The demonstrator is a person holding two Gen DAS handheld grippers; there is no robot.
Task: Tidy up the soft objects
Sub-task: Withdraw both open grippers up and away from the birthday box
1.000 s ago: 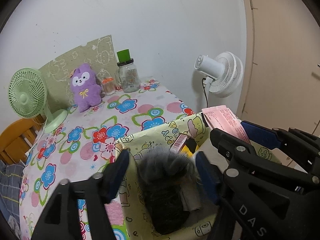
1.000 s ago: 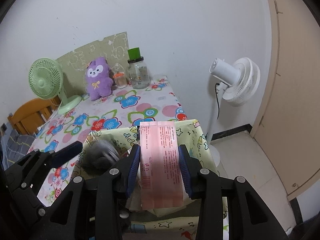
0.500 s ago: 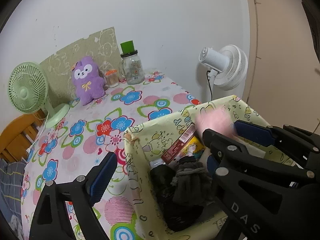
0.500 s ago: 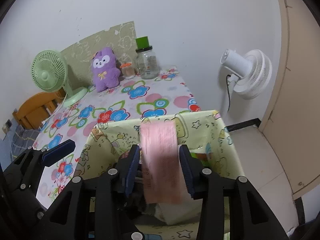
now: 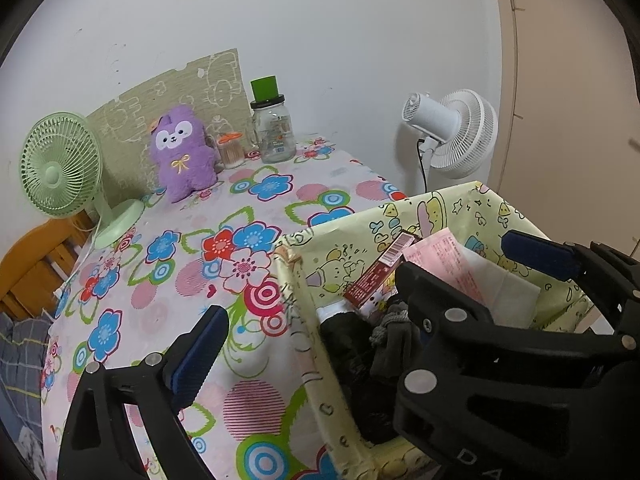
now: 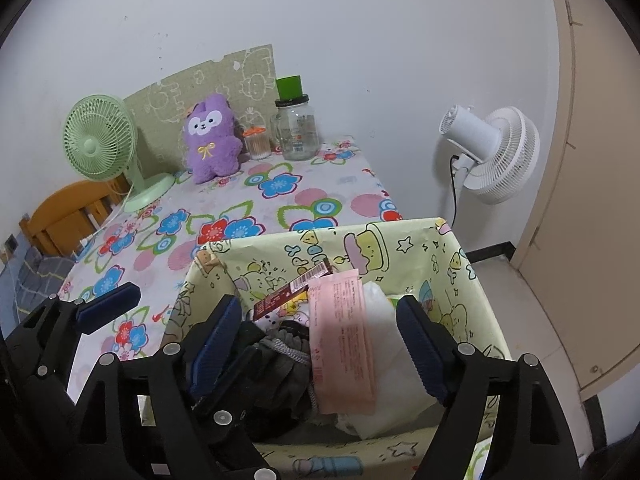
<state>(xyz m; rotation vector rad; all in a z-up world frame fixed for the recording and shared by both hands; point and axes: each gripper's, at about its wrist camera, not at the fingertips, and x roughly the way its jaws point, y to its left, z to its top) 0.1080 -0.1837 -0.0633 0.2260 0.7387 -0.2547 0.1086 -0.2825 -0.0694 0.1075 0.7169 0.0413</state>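
Lying in the yellow cartoon-print box [image 6: 404, 248], the pink packet [image 6: 344, 340] sat between the right gripper [image 6: 320, 344]'s blue pads without touching either; those jaws were opening and gripped nothing. A grey knitted bundle [image 6: 288, 350] lay just left of the packet, by the left pad. The left gripper [image 5: 316, 312], its jaws also opening and empty, straddled the box's near wall above the floral tablecloth [image 5: 248, 216]. Beyond both sets of fingers stood a purple plush [image 5: 182, 152].
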